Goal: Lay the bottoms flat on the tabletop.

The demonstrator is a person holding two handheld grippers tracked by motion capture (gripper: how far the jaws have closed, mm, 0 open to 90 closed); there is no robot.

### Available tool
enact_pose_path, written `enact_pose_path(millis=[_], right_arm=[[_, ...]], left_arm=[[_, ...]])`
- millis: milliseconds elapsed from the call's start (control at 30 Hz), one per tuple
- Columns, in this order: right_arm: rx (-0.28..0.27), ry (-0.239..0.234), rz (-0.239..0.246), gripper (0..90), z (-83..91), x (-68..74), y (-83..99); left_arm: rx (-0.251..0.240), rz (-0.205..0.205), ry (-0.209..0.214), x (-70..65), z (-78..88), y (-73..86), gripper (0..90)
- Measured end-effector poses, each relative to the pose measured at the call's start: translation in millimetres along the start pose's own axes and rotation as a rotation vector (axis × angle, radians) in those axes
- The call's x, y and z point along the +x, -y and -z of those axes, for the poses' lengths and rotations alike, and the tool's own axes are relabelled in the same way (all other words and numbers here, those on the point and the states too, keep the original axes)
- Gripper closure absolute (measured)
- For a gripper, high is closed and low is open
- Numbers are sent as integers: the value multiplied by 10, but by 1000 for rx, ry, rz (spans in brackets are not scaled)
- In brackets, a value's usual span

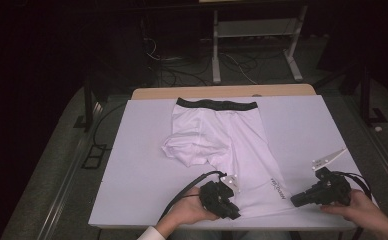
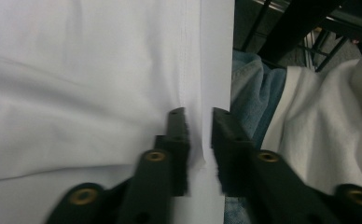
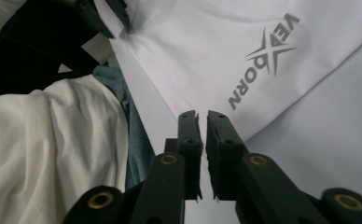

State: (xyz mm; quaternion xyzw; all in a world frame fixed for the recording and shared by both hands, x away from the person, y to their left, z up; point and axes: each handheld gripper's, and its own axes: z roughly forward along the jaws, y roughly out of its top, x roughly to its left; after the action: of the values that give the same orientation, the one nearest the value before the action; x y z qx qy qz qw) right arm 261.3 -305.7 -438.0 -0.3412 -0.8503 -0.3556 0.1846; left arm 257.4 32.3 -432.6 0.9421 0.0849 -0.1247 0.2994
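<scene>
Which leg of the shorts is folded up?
The left leg of the white shorts is folded up toward the waistband. The right leg, with the logo, lies straight.

The shorts (image 1: 222,140) lie on the table (image 1: 142,150), waistband at the far edge, leg hem at the near edge.

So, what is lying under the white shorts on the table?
Under the white shorts only the white table top shows, bare around them. One leg is folded over onto the garment; what lies beneath that fold is covered.
</scene>
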Motion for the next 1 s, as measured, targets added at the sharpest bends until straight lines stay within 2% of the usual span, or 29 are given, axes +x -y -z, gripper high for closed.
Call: enact_pose_path(millis=[100,167,233,333,433,533,600,667,767,1000], right_arm=[[-42,39,20,747,40,32,-3],[-79,72,33,676,66,52,-17],[-116,106,36,616,93,75,-48],[-181,157,50,498,135,124,-120],[-233,192,58,385,174,164,-220],[-268,227,64,201,204,192,-358],[-289,256,72,100,215,218,-471],[-294,274,75,0,211,245,-572],[-316,293,87,0,206,283,-708],[-360,283,116,0,145,366,-988]], left_arm=[[-40,-6,-24,11,118,21,610],[-105,20,-46,44,251,49,500],[-165,52,-47,81,375,79,430],[-224,79,-67,126,549,120,318],[-267,107,-109,183,724,147,238],[-307,132,-181,241,887,155,94],[-332,146,-211,278,978,169,0],[-354,157,-248,306,1073,194,0],[-370,163,-287,333,1199,246,0],[-375,173,-359,388,1442,414,0]])
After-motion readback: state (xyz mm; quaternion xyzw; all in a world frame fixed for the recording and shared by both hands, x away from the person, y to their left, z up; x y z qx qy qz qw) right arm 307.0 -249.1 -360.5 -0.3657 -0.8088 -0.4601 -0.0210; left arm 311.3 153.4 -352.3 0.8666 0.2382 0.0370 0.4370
